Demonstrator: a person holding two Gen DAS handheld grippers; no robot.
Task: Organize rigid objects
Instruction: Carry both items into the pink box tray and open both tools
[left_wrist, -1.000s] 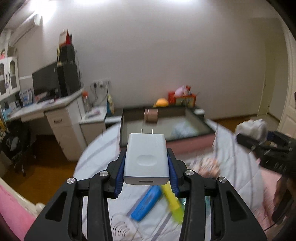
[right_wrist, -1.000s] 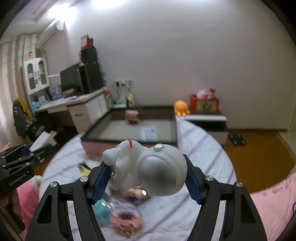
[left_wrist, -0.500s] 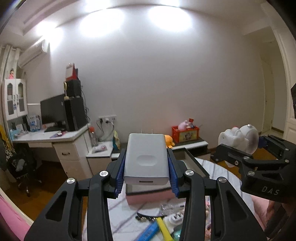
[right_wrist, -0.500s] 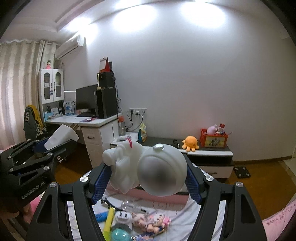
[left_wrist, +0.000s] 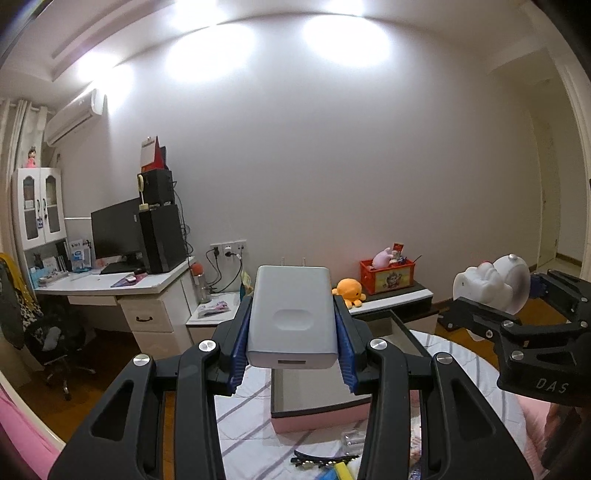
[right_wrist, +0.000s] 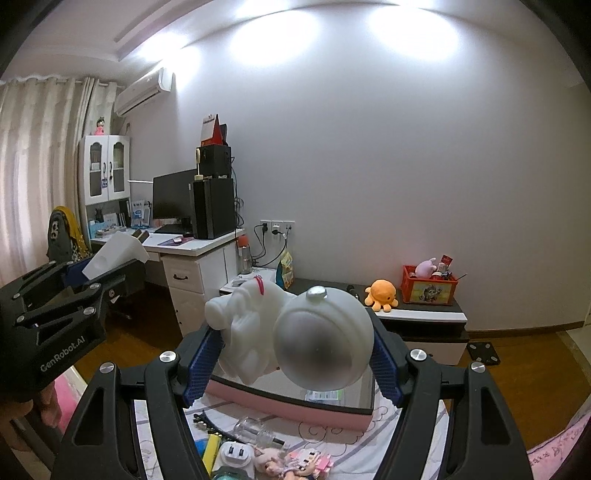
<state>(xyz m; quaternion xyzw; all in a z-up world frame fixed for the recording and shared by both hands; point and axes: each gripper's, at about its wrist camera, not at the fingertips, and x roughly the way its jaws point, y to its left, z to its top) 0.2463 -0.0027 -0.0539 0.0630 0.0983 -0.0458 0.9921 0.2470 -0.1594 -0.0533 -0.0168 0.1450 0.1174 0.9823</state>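
The left tool (left_wrist: 291, 325) clamps a white charger (left_wrist: 291, 314), the right tool (right_wrist: 291, 354) a white toy (right_wrist: 295, 332), both raised above the pink box (right_wrist: 295, 406), probably for dropping in.

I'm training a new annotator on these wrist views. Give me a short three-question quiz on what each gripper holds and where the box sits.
1. True or false: the left gripper is clamped on a white rectangular wall charger with its two prongs pointing away from the camera.
2. What does the right gripper hold? A) orange octopus plush B) white plastic figurine with a round helmet C) yellow marker
3. Fill in: the pink-walled open box lies ____ both held things.

Key: 1 true; 2 B; 3 below.
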